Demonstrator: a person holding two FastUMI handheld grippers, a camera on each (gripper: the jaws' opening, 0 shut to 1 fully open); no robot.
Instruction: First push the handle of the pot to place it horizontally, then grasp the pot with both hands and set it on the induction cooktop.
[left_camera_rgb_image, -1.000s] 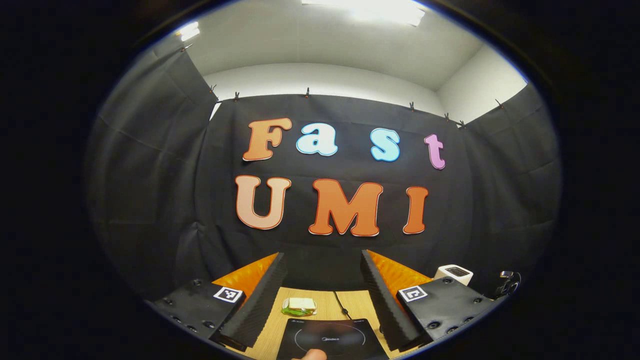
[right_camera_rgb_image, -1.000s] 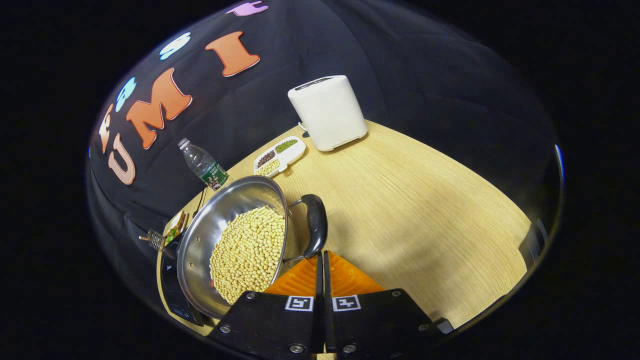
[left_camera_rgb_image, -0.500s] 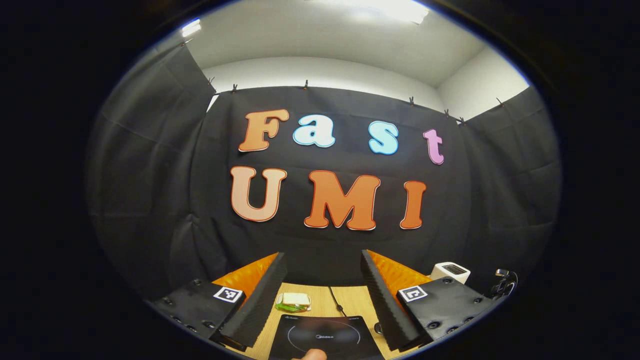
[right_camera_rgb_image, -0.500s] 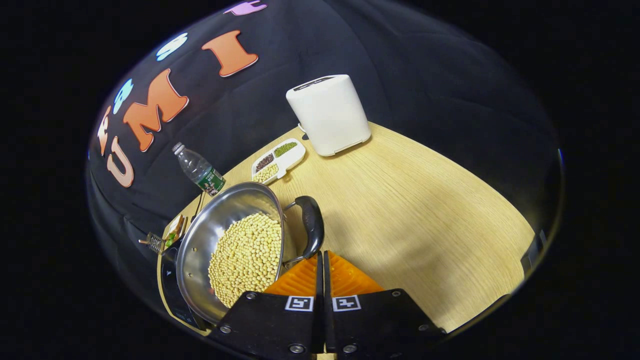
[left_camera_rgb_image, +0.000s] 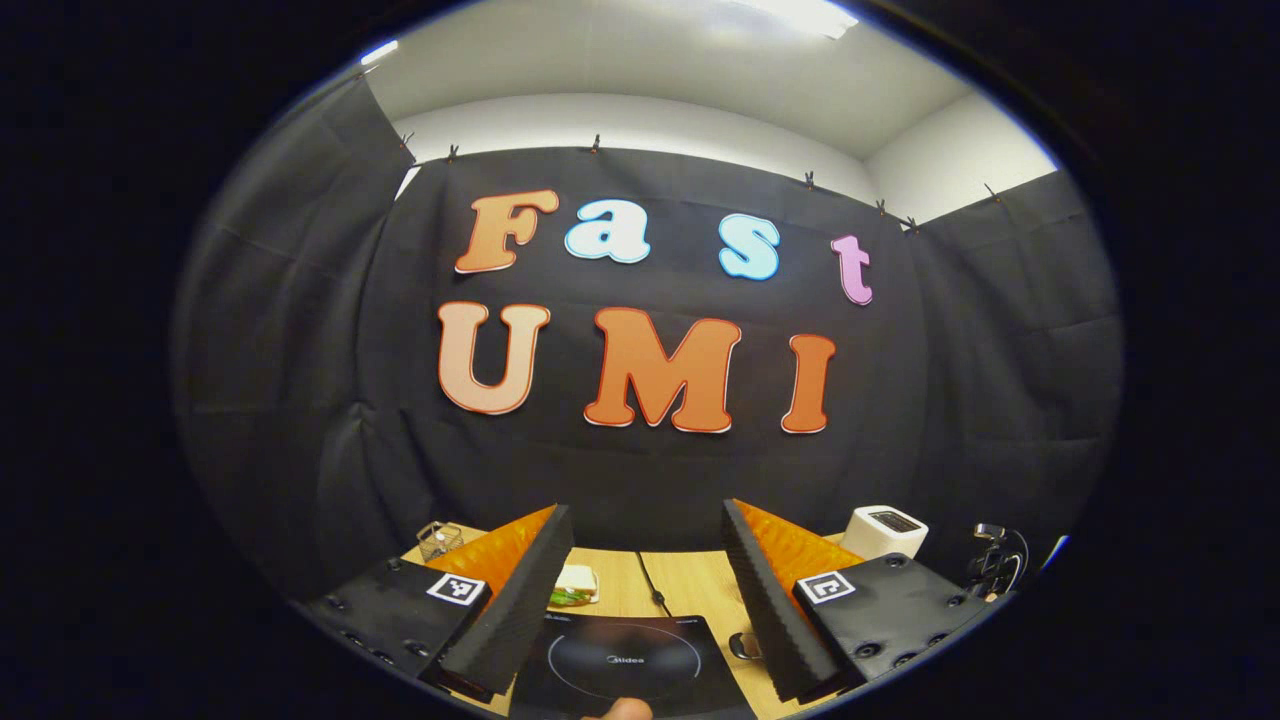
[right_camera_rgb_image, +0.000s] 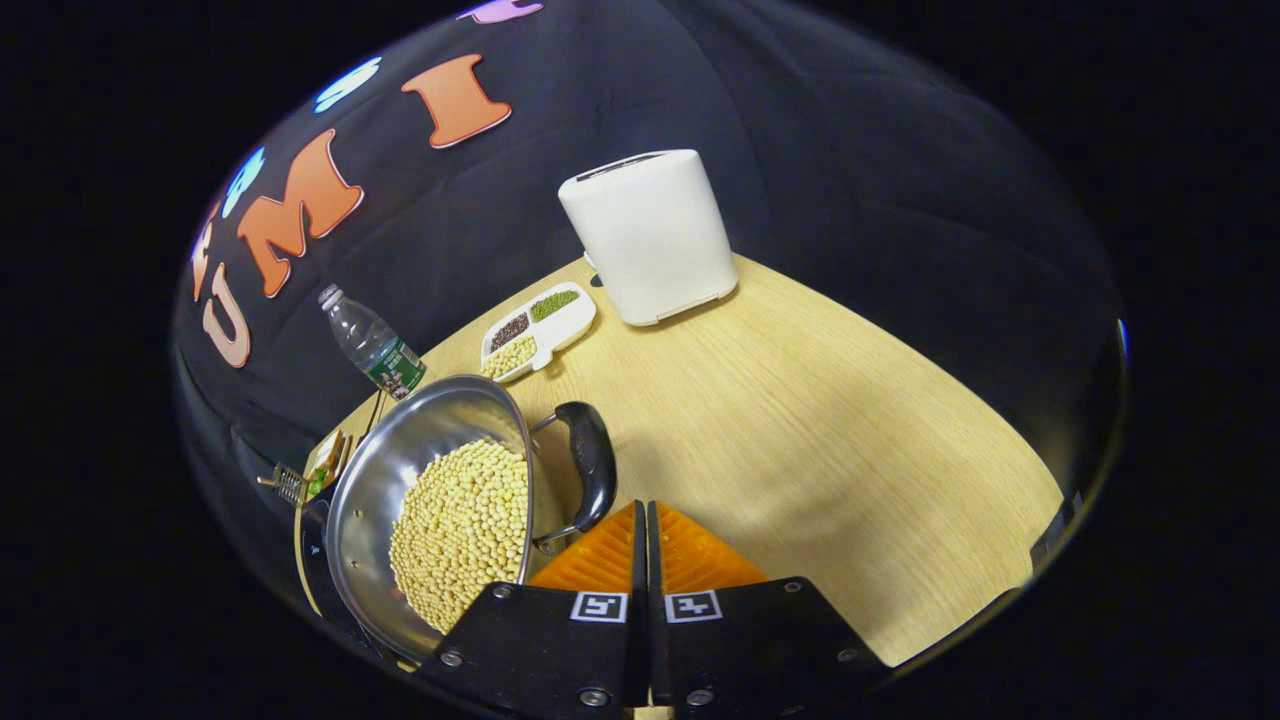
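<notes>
- Left gripper (left_camera_rgb_image: 648, 570): fingers spread wide, holding nothing, raised over the black cooktop (left_camera_rgb_image: 620, 665) on the wooden table (left_camera_rgb_image: 690, 595); a fingertip (left_camera_rgb_image: 622, 709) shows at the bottom edge
- Right gripper (right_camera_rgb_image: 641, 530): fingers pressed together with nothing between them, tips just beside the pot handle (right_camera_rgb_image: 592, 465)
- Pot (right_camera_rgb_image: 425, 510): steel, full of pale beans, at the table's left, its far side over the cooktop's edge
- Behind the pot: a water bottle (right_camera_rgb_image: 368, 342), a divided tray (right_camera_rgb_image: 538, 320) and a white toaster (right_camera_rgb_image: 650, 235)

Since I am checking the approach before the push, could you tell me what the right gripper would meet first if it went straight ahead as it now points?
Probably bare wooden table: the shut right gripper aims just right of the pot handle. Farther along that line stands the white appliance. Depth is unclear, so it may graze the handle.
</notes>
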